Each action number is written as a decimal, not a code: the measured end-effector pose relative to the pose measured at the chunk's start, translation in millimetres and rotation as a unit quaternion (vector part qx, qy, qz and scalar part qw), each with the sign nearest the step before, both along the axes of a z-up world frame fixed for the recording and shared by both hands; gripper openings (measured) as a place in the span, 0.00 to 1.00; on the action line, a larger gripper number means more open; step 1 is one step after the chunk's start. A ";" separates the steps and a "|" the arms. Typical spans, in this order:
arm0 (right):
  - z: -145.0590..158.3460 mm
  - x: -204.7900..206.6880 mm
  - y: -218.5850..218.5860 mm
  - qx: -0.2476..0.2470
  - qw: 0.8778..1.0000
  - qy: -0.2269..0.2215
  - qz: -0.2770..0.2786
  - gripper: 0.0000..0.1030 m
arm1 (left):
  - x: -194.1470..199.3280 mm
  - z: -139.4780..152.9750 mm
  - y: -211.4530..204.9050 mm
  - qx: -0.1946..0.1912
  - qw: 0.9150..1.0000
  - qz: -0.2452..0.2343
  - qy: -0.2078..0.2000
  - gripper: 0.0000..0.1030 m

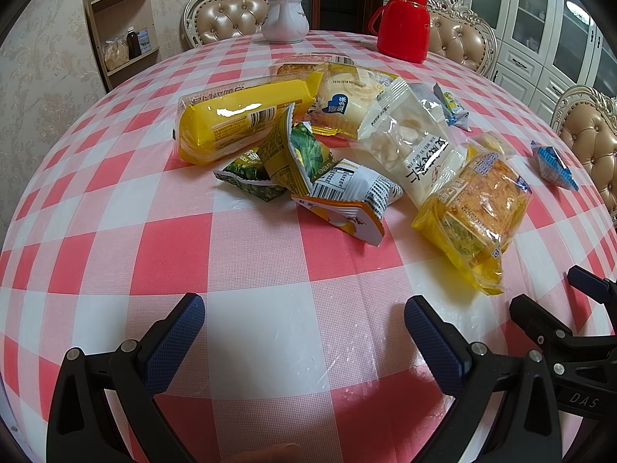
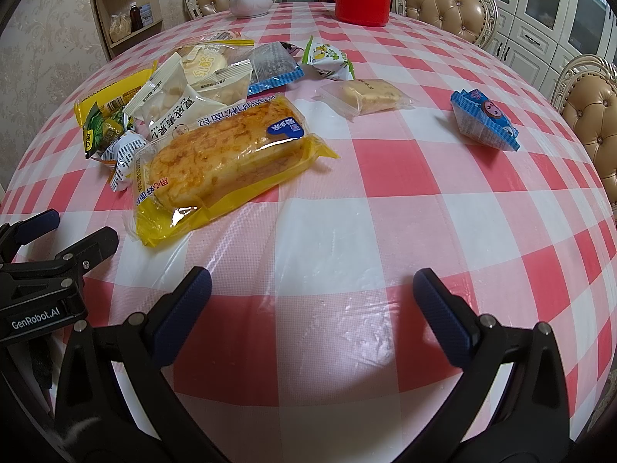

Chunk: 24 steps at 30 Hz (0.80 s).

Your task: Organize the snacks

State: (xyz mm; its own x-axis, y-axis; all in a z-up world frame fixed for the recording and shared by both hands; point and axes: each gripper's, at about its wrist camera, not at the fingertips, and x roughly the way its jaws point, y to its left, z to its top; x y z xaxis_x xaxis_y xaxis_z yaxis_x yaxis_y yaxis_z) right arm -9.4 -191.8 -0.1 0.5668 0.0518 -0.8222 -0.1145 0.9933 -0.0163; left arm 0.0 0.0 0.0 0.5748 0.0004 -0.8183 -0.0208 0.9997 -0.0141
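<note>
Both tools, left tool (image 1: 304,322) and right tool (image 2: 312,295), gape empty above my bench (image 2: 347,239); sorting seems unstarted, so next I reach the bread packet (image 2: 216,154).

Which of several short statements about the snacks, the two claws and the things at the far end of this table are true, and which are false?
1. Both claws are open and hold nothing: left claw, right claw. True.
2. The red thermos lies on its side. False: it stands upright.
3. The blue triangular packet lies apart from the snack pile. True.
4. The white teapot stands in the middle of the pile. False: it stands at the far end of the table, behind the pile.
5. The meat floss bread pack lies nearest to the right claw. True.
</note>
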 end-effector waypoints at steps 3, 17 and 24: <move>0.0 0.0 0.0 0.000 1.000 0.000 0.000 1.00 | 0.0 0.0 0.0 0.000 1.000 0.000 0.000 1.00; 0.3 0.1 -0.1 0.000 1.000 0.000 0.000 1.00 | -1.0 0.0 0.1 0.001 1.000 0.000 0.000 1.00; 0.5 0.2 -0.2 0.000 1.000 0.000 0.000 1.00 | -13.9 1.2 3.4 0.000 1.000 -0.013 0.005 1.00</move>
State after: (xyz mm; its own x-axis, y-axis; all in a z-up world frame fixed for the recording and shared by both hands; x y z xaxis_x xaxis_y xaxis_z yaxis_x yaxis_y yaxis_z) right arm -9.2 -192.0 0.4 0.5666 0.0518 -0.8224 -0.1145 0.9933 -0.0163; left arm -13.9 3.3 1.2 0.5656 -0.0147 -0.8245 0.0053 0.9999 -0.0142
